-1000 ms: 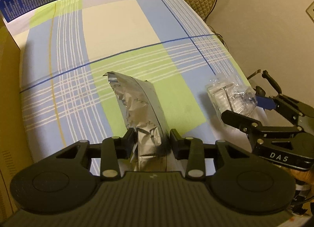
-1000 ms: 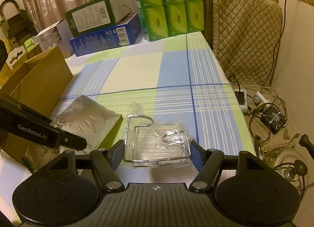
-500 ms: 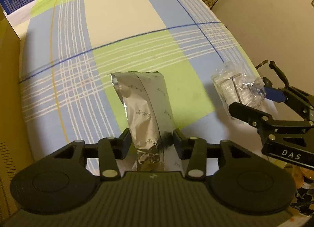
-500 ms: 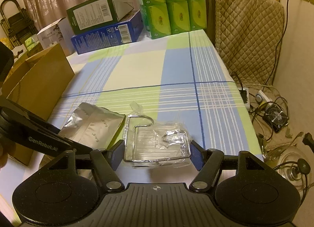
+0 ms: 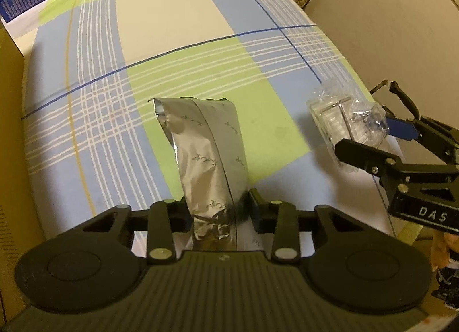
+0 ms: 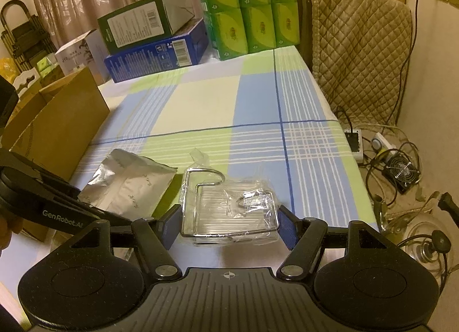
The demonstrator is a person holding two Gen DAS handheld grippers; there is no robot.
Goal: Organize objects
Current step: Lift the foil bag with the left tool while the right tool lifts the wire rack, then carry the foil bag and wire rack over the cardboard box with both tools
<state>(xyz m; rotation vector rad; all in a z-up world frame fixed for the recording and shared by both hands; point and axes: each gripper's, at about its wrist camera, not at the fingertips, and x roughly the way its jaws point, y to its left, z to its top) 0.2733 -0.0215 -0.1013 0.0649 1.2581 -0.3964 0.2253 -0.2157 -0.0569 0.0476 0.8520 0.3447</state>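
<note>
Two grippers loaded | left gripper (image 5: 219, 211) pinches one foil pouch (image 5: 205, 154) by its near end | right gripper (image 6: 229, 223) clamps one bagged wire rack (image 6: 229, 205) above the table (image 6: 258, 102) edge | keep both squeezes steady, carry level toward cardboard box (image 6: 60, 119) | far: six green packs (image 6: 249, 7).

"DAS" stands on the right hand-held gripper (image 5: 401, 131) (white letters), "GenRobot.AI" on the left hand-held gripper (image 6: 114, 218); box print unreadable.
</note>
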